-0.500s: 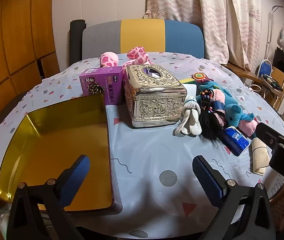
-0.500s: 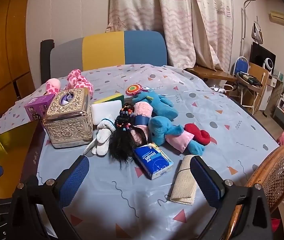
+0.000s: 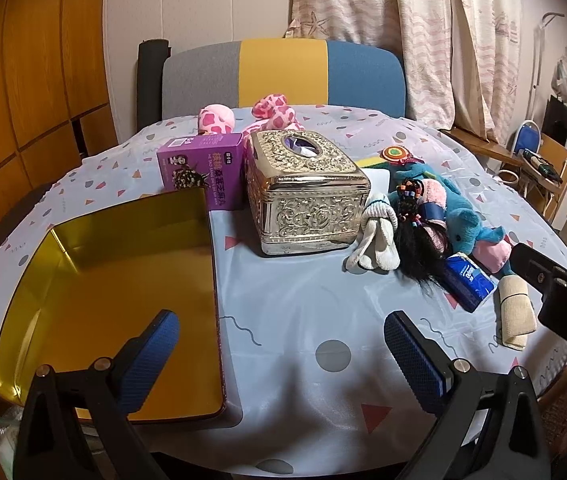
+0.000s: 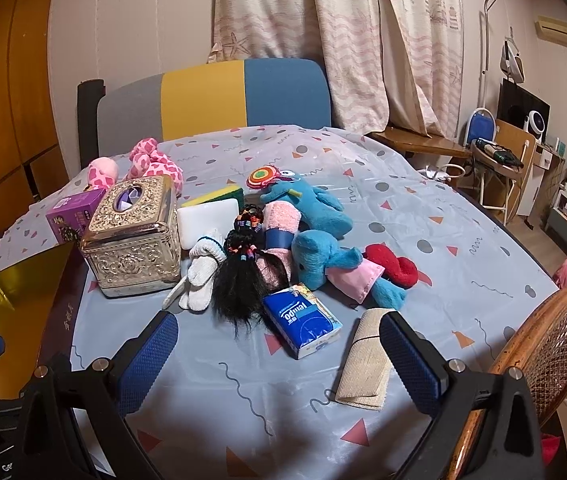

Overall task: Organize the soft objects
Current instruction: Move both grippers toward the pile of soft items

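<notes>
**Two open claws, nothing held**

Both of your claws hang above the near edge of the tabletop (image 4: 463,216) with jaws spread as wide as they go and nothing between the pads. Your left claw (image 3: 281,354) sits over bare cloth, with the gold tray (image 3: 95,300) just to its left and the ornate tissue box (image 3: 307,196) well ahead. Your right claw (image 4: 277,360) faces the heap of soft things: the rolled beige cloth (image 4: 363,360) lies just beside its right finger, the blue tissue pack (image 4: 303,320) near and slightly ahead between the fingers, and the black-haired doll (image 4: 243,276), white glove (image 4: 199,276), blue plush (image 4: 319,256) and red plush (image 4: 393,266) farther on. The pink spotted plush (image 4: 151,160) lies apart, behind the tissue box.

The doll's body is mostly buried under its hair and the blue plush. The purple box (image 3: 203,168) is partly hidden by the tray wall in the left view. The tray's near corner is cut off behind your left finger.
</notes>
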A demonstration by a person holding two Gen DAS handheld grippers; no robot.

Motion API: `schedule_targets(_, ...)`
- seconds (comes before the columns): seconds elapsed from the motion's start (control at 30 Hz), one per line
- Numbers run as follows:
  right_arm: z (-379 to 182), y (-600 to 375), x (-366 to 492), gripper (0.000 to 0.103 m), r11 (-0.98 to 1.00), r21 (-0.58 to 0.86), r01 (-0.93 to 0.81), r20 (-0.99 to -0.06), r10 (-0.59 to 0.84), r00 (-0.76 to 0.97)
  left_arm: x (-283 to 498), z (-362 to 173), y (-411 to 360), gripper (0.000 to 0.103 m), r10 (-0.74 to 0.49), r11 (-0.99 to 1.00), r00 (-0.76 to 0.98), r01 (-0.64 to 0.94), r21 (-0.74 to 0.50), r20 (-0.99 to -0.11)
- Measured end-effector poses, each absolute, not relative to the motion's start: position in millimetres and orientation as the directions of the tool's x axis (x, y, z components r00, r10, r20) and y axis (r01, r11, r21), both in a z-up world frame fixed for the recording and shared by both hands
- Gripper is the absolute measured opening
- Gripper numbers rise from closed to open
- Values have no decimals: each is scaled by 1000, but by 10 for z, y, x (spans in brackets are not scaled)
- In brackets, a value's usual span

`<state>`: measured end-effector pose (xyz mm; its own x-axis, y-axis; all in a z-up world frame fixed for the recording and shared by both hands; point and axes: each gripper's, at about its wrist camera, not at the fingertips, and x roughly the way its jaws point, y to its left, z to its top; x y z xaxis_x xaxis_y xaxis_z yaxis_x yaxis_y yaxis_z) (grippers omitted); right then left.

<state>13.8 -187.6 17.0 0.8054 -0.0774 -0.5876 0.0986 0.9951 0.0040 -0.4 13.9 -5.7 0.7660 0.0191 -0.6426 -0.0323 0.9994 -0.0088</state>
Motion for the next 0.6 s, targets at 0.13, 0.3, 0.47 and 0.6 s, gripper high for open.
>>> schedule_targets(0.13,183,-1919,153,103,994,9,108,-589,-82,804,-1,-54,132,103,17,1000,764,-29,-8,-645)
schedule_targets(0.3,174,-1947,159,103,994,13,113,-590,-83,803,6,-59,141,103,15,1000,761,-29,-11,-648)
schedule_targets(0.47,183,-1991,174,103,993,16,120,-590,-88,803,8,-66,134,103,10,1000,759,-24,-13,-651)
schedule_targets(0.6,189,-2051,197,103,991,18,132,-590,-96,801,22,-76,129,103,8,1000,755,-23,-14,-655)
